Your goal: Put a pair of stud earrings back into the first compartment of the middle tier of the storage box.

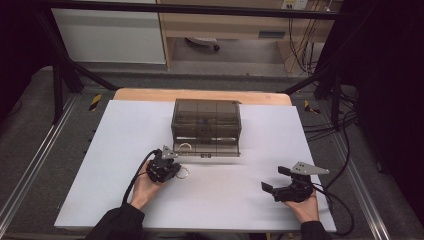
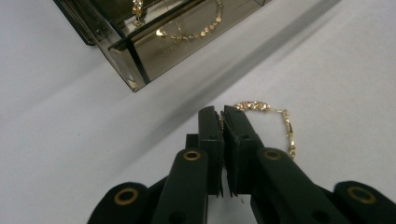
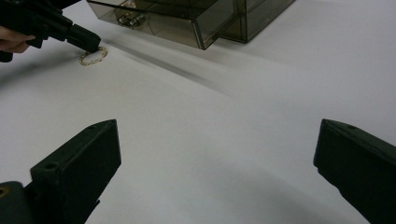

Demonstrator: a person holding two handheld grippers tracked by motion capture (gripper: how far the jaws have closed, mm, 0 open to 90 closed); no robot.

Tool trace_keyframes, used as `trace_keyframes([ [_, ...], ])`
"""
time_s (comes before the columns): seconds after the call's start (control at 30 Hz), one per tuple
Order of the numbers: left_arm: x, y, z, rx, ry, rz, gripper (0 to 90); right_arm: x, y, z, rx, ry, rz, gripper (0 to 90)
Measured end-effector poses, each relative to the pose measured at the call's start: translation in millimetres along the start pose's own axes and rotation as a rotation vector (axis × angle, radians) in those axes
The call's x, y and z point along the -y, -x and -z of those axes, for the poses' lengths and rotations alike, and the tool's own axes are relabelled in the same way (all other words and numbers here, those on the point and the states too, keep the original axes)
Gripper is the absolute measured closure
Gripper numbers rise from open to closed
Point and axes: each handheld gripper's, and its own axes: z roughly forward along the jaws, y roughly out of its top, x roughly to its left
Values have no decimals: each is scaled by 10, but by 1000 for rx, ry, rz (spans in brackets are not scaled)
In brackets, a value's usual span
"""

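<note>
A gold chain bracelet [image 2: 283,122] lies on the white table top [image 1: 125,165], just in front of a smoky see-through jewellery box [image 1: 206,120]. My left gripper [image 2: 221,113] is shut, its tips pinching one end of the bracelet while the rest curls to the right on the table. In the high view the left gripper [image 1: 175,170] sits at the box's front left with the bracelet [image 1: 183,173] at its tips. My right gripper [image 1: 274,178] rests at the front right, jaws wide open with nothing between them [image 3: 217,135]. It looks at the left gripper [image 3: 88,44] and the bracelet [image 3: 92,57].
The box's lower drawer [image 2: 154,51] is pulled out toward me and holds another gold chain [image 2: 196,30]. White table stretches between the two grippers. Black frame posts and cables stand around the table's far side and right edge.
</note>
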Motion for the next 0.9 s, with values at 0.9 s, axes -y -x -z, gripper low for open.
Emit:
trace_keyframes([
  [0.9, -32, 9, 186, 36, 49, 24, 865, 0, -2, 1, -1, -2, -3, 12],
])
